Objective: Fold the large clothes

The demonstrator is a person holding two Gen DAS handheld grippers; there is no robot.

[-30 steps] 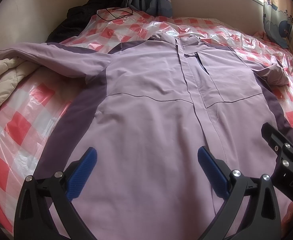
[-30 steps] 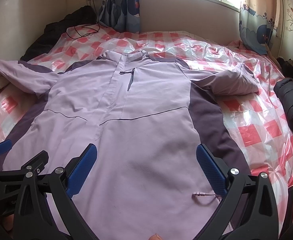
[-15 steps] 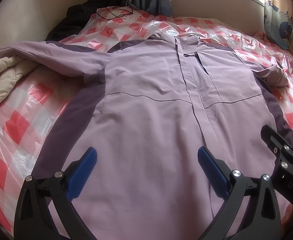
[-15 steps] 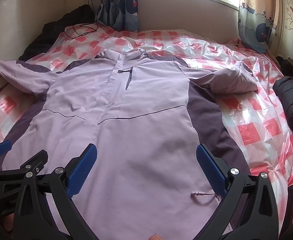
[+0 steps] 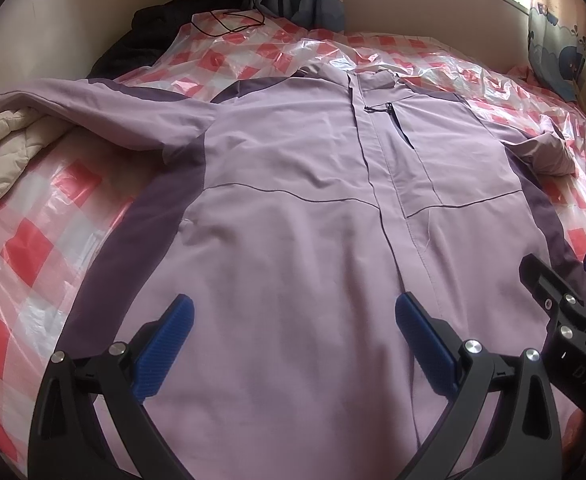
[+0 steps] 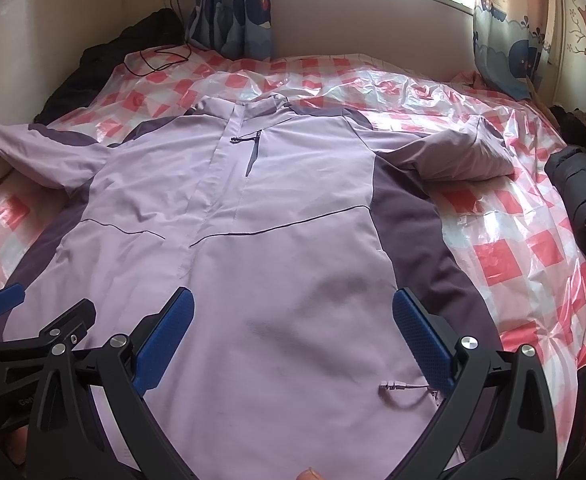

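A large lilac jacket (image 5: 301, 184) with dark purple side panels lies front up and spread flat on the bed; it also shows in the right wrist view (image 6: 253, 208). Its left sleeve (image 5: 105, 112) stretches out to the left. Its right sleeve (image 6: 461, 156) is bunched at the right. My left gripper (image 5: 293, 320) is open and empty above the jacket's lower left part. My right gripper (image 6: 293, 316) is open and empty above the lower right part, near a hem drawcord (image 6: 405, 388). Each gripper shows at the edge of the other's view.
The bed has a red and white checked cover under clear plastic (image 6: 525, 248). A cream quilt (image 5: 1, 152) lies at the left edge, dark clothes (image 5: 153, 36) at the far left corner, a black puffy jacket (image 6: 581, 196) at the right. Curtains (image 6: 245, 4) and a window are behind.
Both grippers have moved slightly forward over the jacket and the view has tilted up a little. The jacket has not moved. Both stay open.
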